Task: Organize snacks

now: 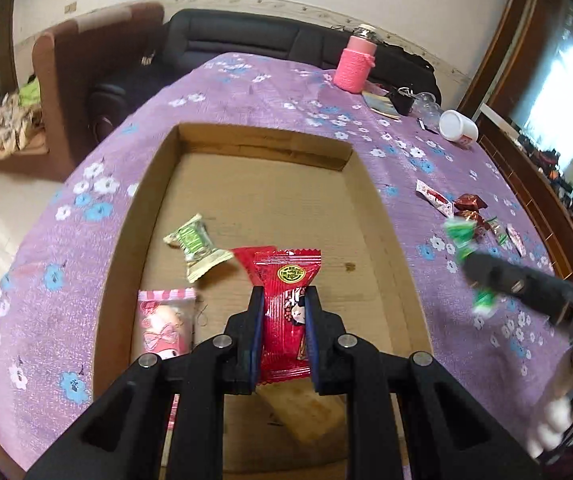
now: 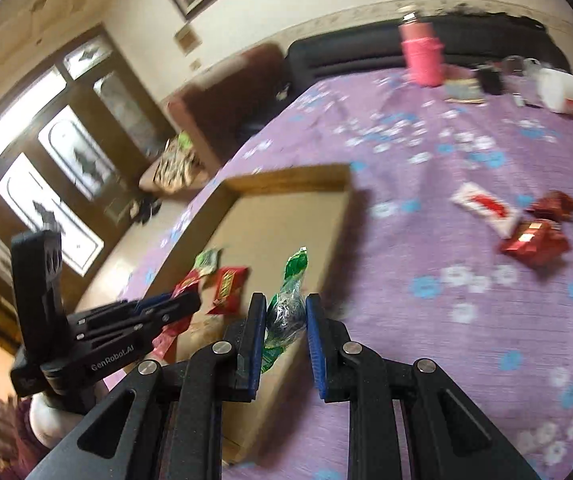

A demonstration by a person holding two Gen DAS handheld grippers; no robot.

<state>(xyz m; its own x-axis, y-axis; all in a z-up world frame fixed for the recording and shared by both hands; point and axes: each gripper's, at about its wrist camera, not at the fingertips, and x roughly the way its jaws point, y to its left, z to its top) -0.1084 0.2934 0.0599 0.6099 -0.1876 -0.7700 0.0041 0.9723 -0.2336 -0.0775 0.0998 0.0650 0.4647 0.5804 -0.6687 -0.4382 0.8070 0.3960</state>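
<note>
My left tool (image 1: 284, 312) is clamped on a glossy red snack packet (image 1: 286, 312) with crimped ends and a cartoon face, held above the shallow cardboard box (image 1: 370, 184). Below it in the box lie a pink bow-printed packet (image 1: 166, 324) to its left and a green-and-cream wrapped candy (image 1: 195, 249) ahead. My right tool (image 2: 285, 312) pinches a crinkly green-and-clear candy wrapper (image 2: 288, 304) over the box's near edge, pointing downward. Farther right, red foil sweets (image 2: 536, 240) lie on the purple flowered worktop (image 2: 426, 320).
</note>
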